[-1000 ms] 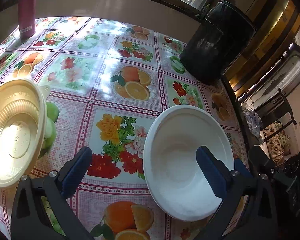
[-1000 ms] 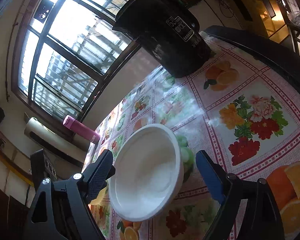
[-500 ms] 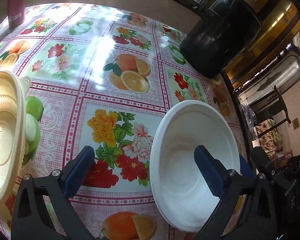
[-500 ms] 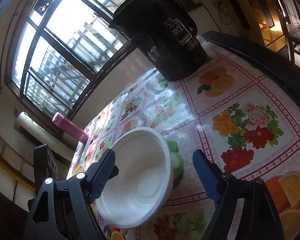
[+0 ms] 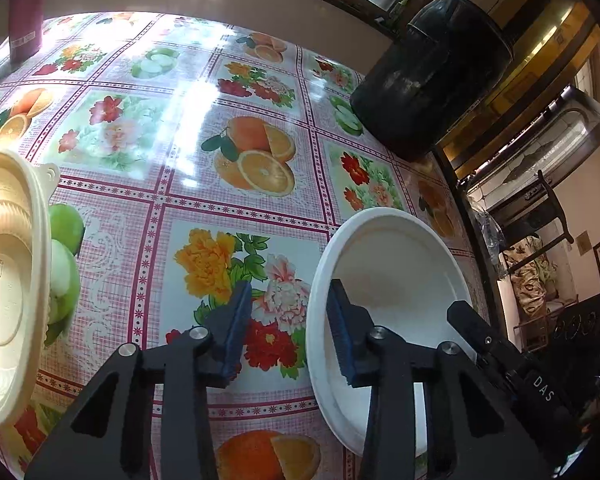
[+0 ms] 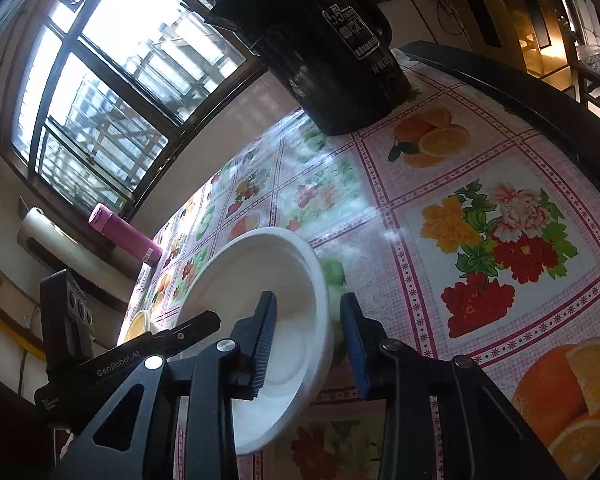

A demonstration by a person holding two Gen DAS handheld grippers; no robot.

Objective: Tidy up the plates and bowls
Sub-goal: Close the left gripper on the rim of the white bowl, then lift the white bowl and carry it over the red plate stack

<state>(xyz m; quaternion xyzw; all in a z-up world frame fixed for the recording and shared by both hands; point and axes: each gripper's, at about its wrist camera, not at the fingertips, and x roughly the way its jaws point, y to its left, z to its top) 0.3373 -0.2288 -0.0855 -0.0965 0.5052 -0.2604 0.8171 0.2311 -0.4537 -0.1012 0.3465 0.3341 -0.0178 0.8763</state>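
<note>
A white bowl [image 5: 396, 280] sits on the flowered tablecloth near the table's right edge. My left gripper [image 5: 286, 320] straddles its left rim, one finger outside and one inside, jaws half closed with a gap still showing on each side. My right gripper [image 6: 308, 340] straddles the opposite rim of the same white bowl [image 6: 260, 276], jaws likewise narrowed but not touching the rim. A cream ribbed bowl [image 5: 8, 280] stands at the far left in the left wrist view.
A black pot [image 5: 432, 76] stands at the back right of the table and shows again in the right wrist view [image 6: 324, 44]. A pink bottle [image 6: 124, 236] stands by the window. The table's right edge [image 6: 540, 100] is near the bowl.
Both grippers have narrowed from wide open and moved onto opposite rims of the white bowl. The bowl has stayed in place.
</note>
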